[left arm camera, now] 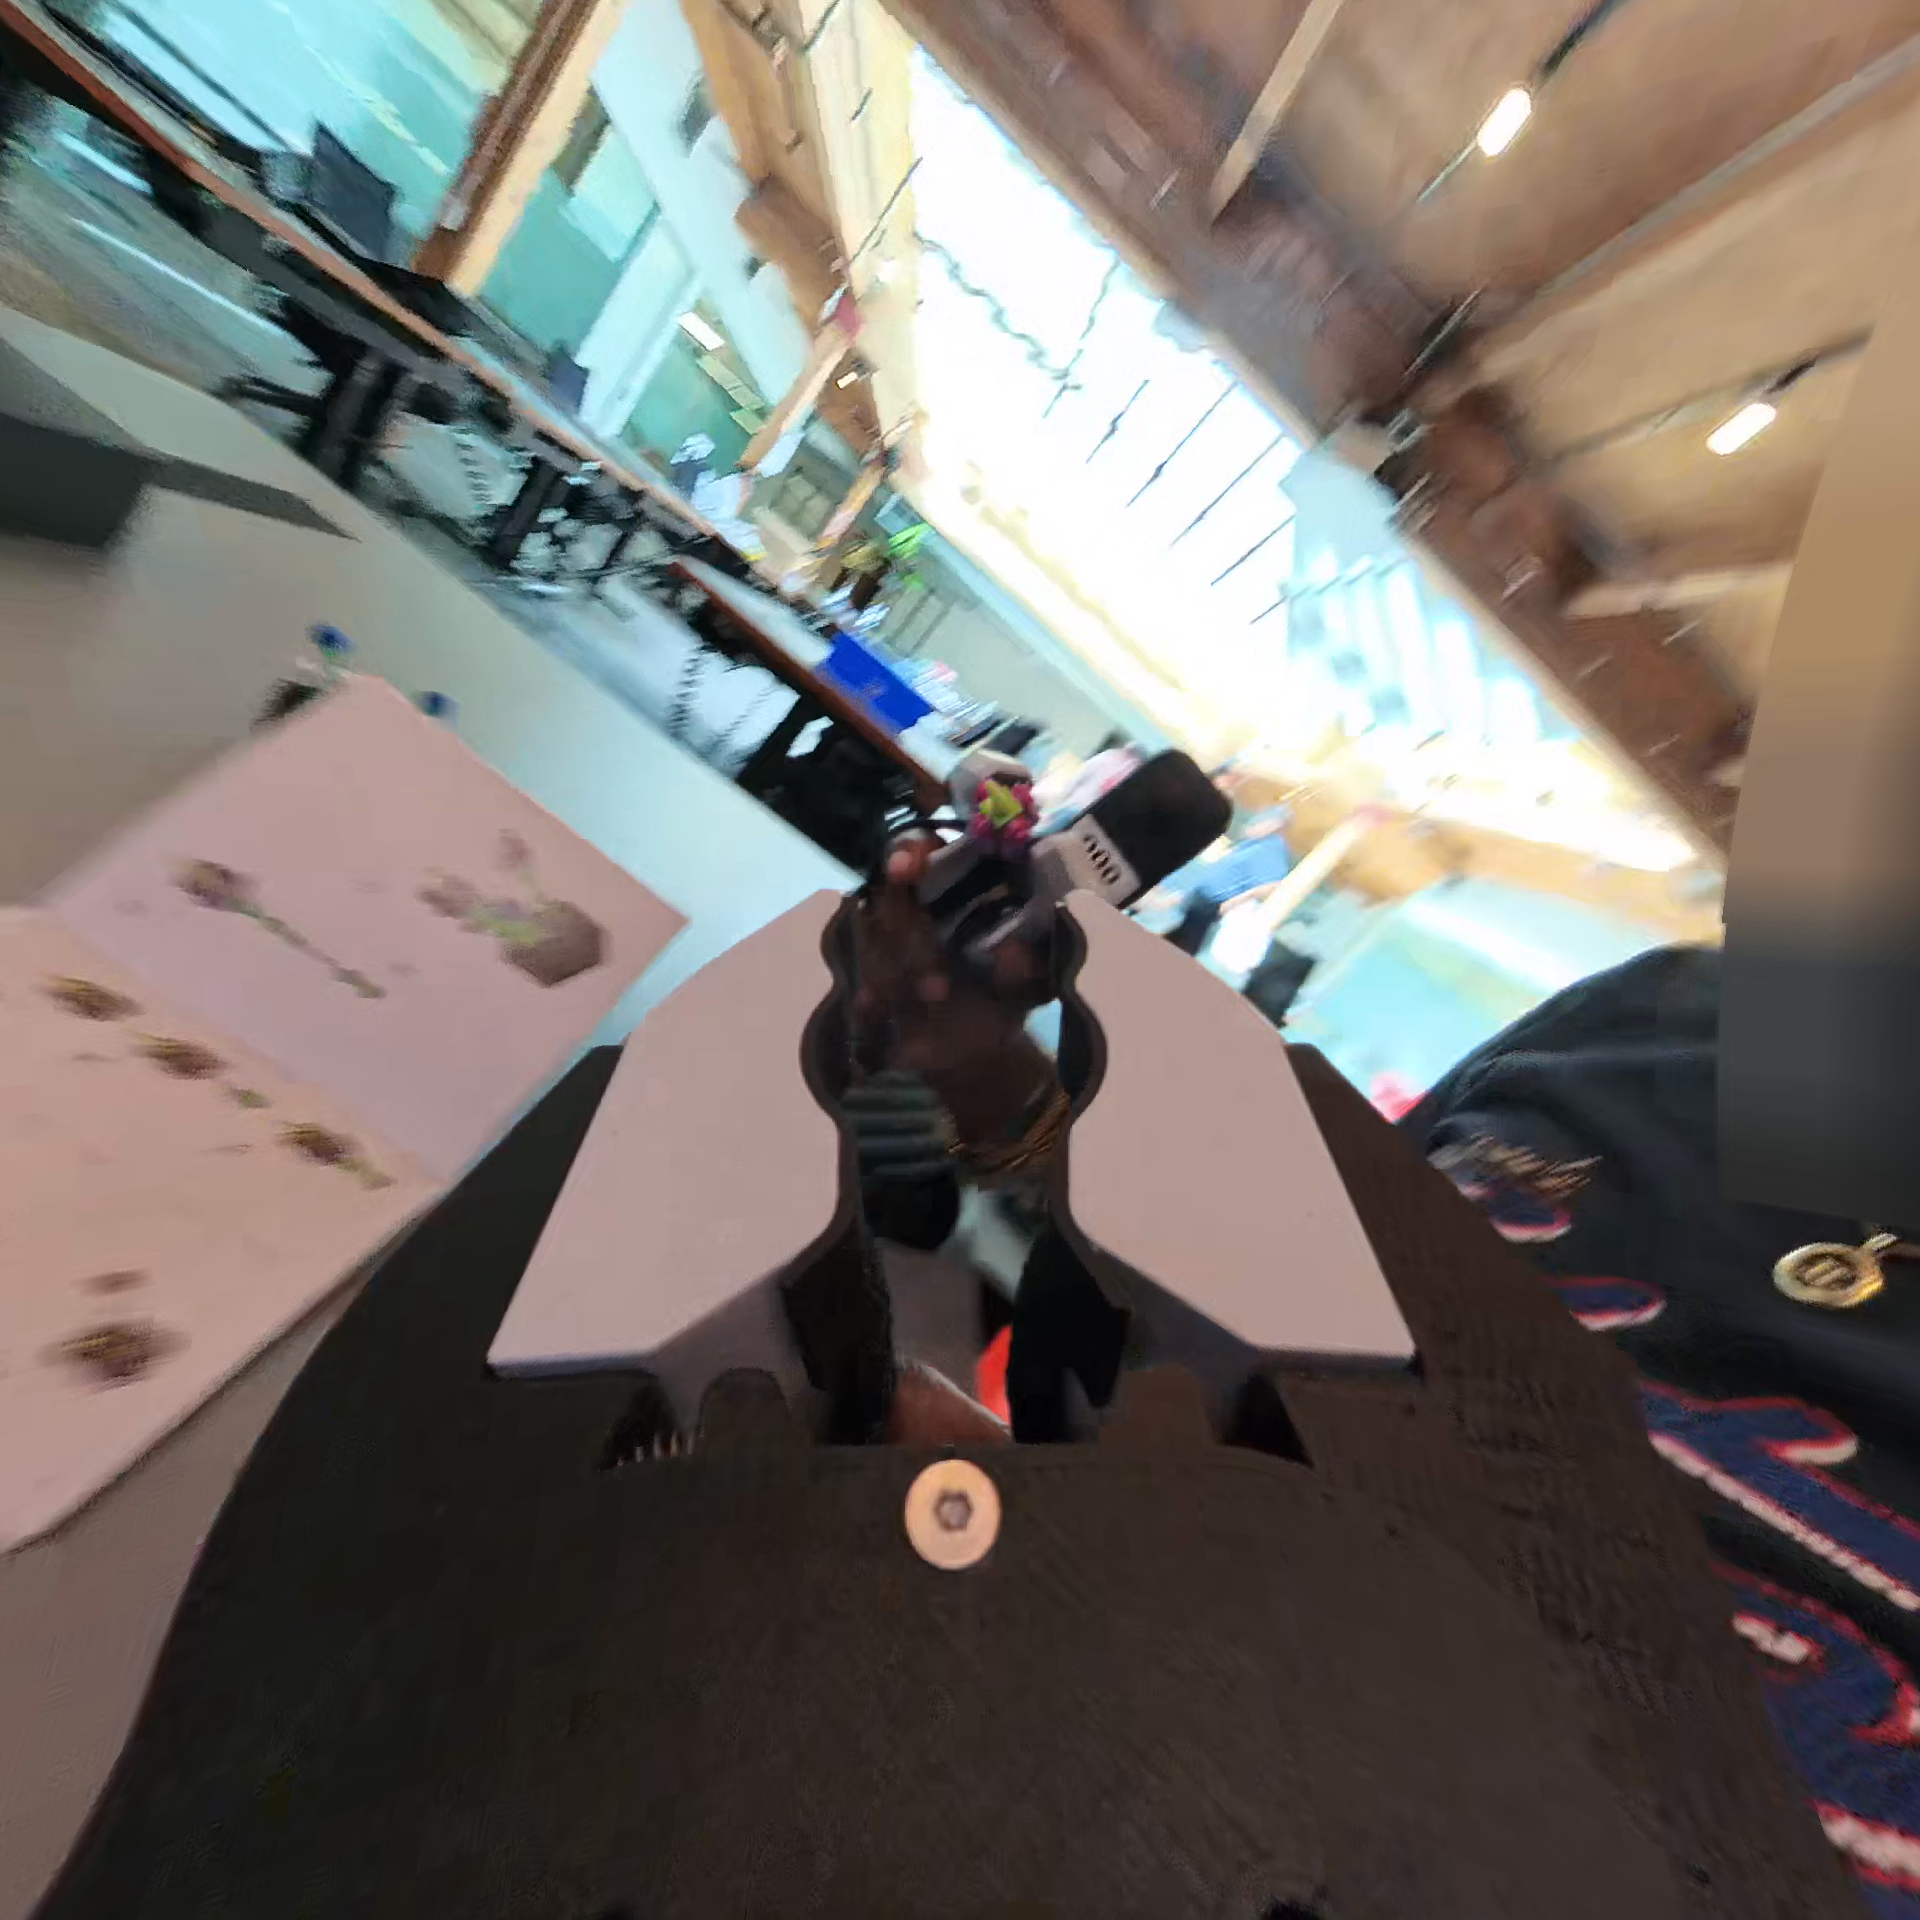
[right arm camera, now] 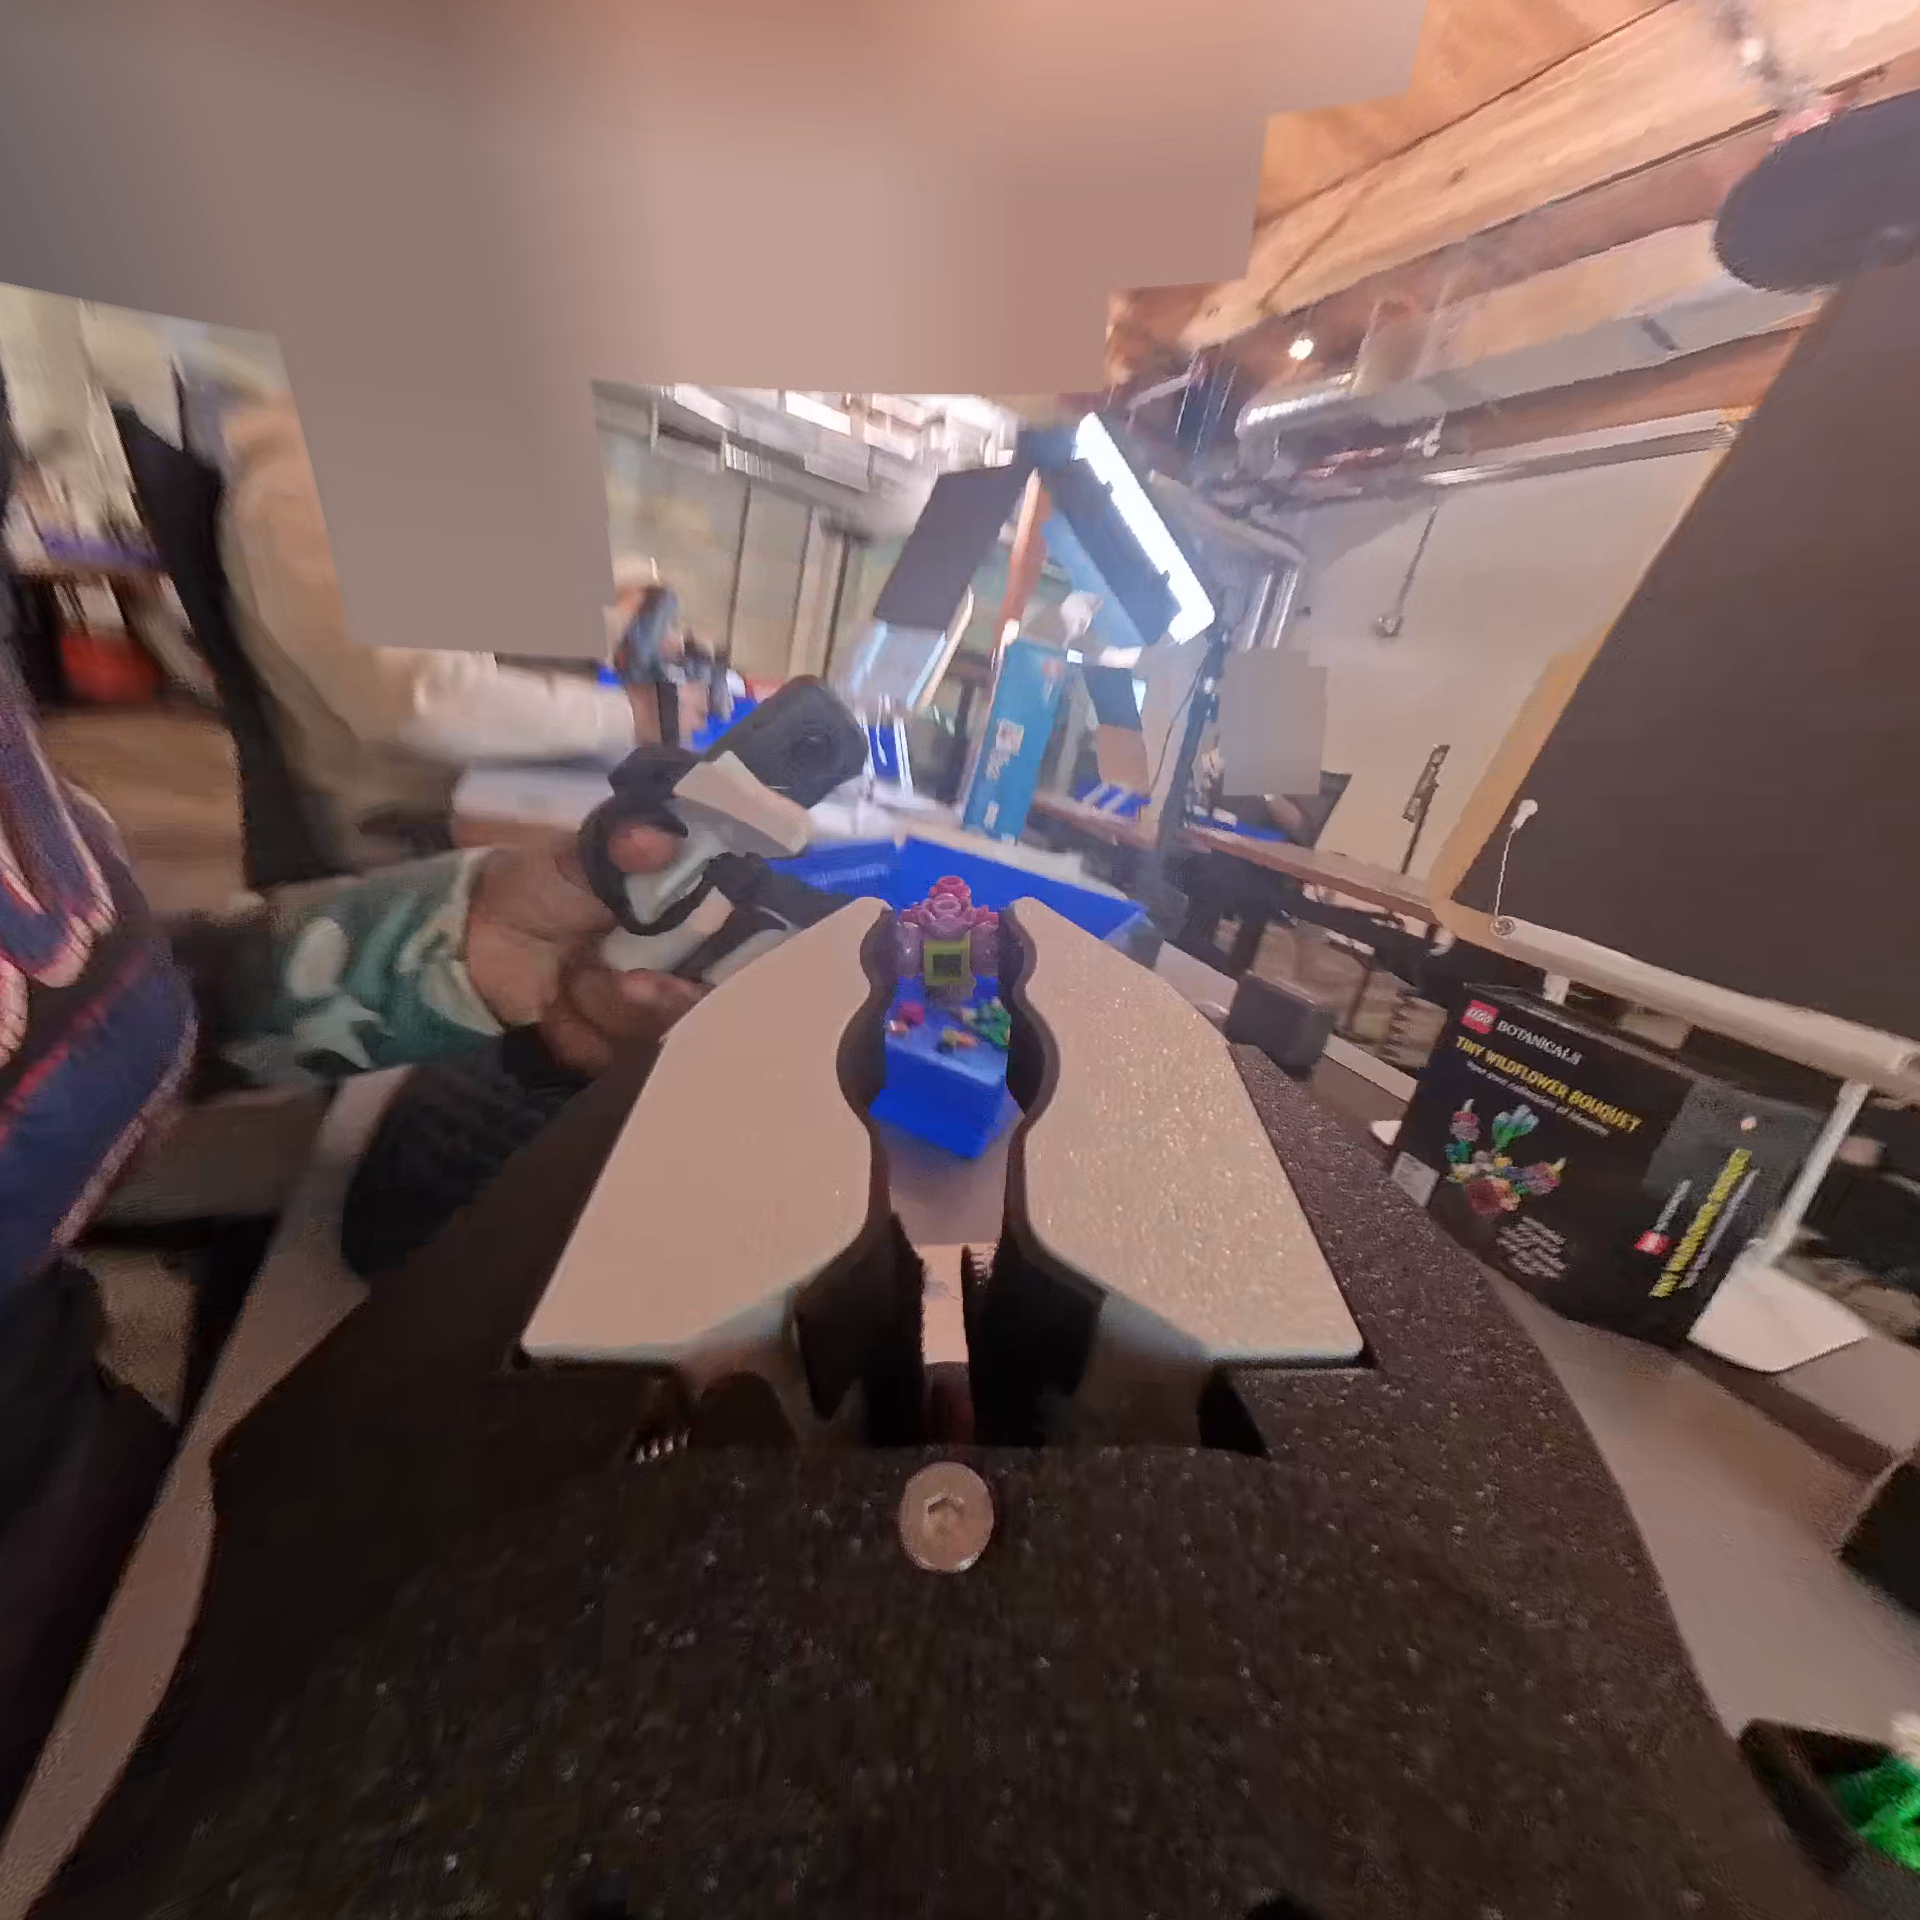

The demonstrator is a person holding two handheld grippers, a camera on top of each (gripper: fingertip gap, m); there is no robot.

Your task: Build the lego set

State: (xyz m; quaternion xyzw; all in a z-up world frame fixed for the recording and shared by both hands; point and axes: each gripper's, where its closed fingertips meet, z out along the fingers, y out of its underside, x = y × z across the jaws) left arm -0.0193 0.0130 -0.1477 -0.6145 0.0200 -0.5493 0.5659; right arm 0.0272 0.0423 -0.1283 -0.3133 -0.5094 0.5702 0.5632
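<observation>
My right gripper [right arm camera: 948, 920] is shut on a small lego flower [right arm camera: 943, 951], purple with a lime-green square centre, held up in the air between the fingertips. In the left wrist view the same flower [left arm camera: 1001, 808] shows at the tip of the right gripper [left arm camera: 997, 847], which a hand [left arm camera: 914, 997] holds just beyond my left fingers. My left gripper [left arm camera: 958, 914] is open and empty and points at that hand and flower. In the right wrist view a hand [right arm camera: 540, 935] holds the left gripper at the left.
An open instruction booklet [left arm camera: 312, 987] lies on the white table at the left. A small blue bin [right arm camera: 940, 1086] with loose bricks sits beyond the right fingers, with a larger blue bin [right arm camera: 1081, 909] behind. The black set box [right arm camera: 1558, 1164] stands at the right. A dark jacket [left arm camera: 1662, 1143] is close on the right. There is about 7 centimeters between the tips of the two grippers.
</observation>
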